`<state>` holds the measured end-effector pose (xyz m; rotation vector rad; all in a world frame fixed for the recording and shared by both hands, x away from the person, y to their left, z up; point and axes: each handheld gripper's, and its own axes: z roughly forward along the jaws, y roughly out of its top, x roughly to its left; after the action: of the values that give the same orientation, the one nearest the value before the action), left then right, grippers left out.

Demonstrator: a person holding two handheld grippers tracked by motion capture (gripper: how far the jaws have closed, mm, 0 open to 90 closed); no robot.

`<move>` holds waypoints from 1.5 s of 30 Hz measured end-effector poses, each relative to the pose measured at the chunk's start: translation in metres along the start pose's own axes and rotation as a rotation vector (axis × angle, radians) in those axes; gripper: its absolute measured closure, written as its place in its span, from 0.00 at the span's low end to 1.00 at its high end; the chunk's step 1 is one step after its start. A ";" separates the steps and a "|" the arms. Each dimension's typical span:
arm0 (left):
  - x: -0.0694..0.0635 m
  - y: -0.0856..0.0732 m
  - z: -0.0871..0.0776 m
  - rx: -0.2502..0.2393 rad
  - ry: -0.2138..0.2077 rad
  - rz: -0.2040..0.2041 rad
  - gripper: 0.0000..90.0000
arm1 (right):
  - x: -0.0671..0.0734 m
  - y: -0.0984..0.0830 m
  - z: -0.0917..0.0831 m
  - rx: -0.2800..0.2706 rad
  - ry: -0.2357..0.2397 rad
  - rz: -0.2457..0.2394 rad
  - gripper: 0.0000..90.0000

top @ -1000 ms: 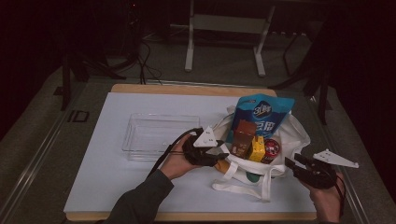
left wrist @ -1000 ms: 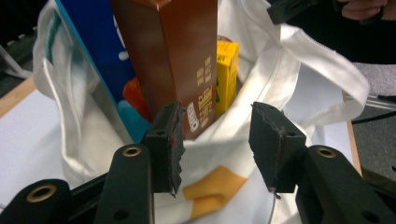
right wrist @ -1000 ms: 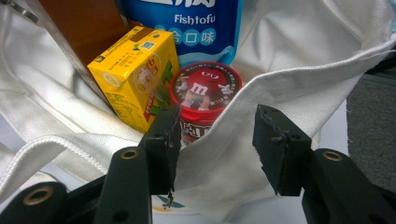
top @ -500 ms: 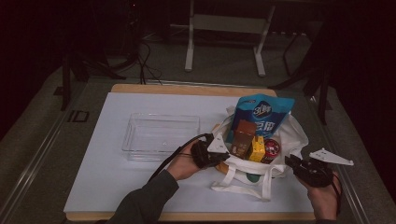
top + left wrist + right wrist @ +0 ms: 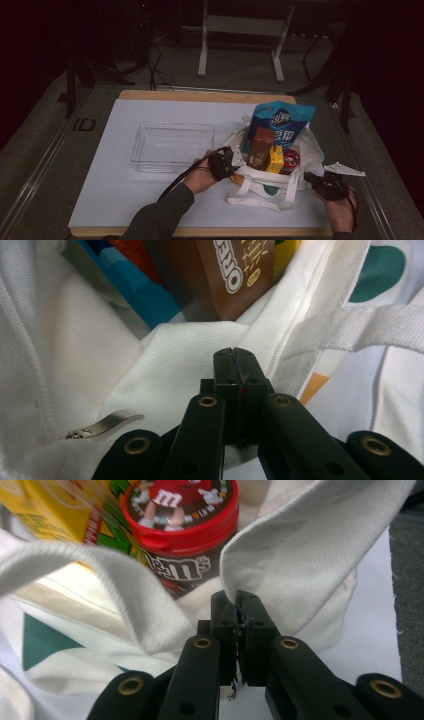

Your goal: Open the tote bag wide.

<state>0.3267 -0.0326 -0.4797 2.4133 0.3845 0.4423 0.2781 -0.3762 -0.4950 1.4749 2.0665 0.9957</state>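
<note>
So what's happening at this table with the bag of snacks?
A person holds a pair of tongs in each hand and works on a white tote bag lying on the table. The left tongs have just been closing and now pinch the bag's cloth at its left edge; the right tongs have done the same at the right edge. Inside sit a brown Oreo box, a yellow box, an M&M's tub and a blue snack pouch. A clear plastic tray waits empty beside the bag.

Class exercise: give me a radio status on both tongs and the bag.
Left tongs, right tongs shut on tote bag rim. Snacks inside. Nothing in the way.
</note>
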 end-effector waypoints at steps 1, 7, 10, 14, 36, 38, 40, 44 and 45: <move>0.000 0.000 0.001 0.003 0.002 -0.002 1.00 | 0.000 -0.001 0.001 0.004 -0.001 0.001 0.97; 0.002 -0.002 0.006 0.007 0.001 -0.031 1.00 | -0.002 -0.003 0.008 0.028 -0.004 0.010 0.97; 0.004 -0.003 0.005 -0.005 -0.011 -0.048 1.00 | -0.001 -0.001 0.006 0.028 -0.012 0.005 0.95; 0.005 -0.003 0.001 -0.028 -0.029 -0.055 0.99 | -0.001 0.001 -0.002 0.008 0.009 0.003 0.87; 0.034 -0.002 -0.057 -0.301 0.013 -0.132 0.76 | -0.020 0.034 -0.049 -0.152 -0.051 0.002 0.64; 0.038 -0.002 -0.060 -0.320 0.027 -0.149 0.75 | -0.022 0.038 -0.049 -0.155 -0.061 0.001 0.64; 0.042 -0.001 -0.062 -0.334 0.040 -0.161 0.74 | -0.024 0.041 -0.049 -0.159 -0.065 -0.002 0.63; 0.049 0.003 -0.063 -0.330 0.056 -0.189 0.73 | -0.028 0.050 -0.048 -0.178 -0.063 0.007 0.63; 0.051 0.004 -0.062 -0.325 0.060 -0.192 0.73 | -0.029 0.053 -0.047 -0.181 -0.060 0.009 0.63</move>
<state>0.3486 0.0176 -0.4209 2.0318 0.5224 0.4533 0.2898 -0.4077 -0.4264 1.4053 1.8766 1.0969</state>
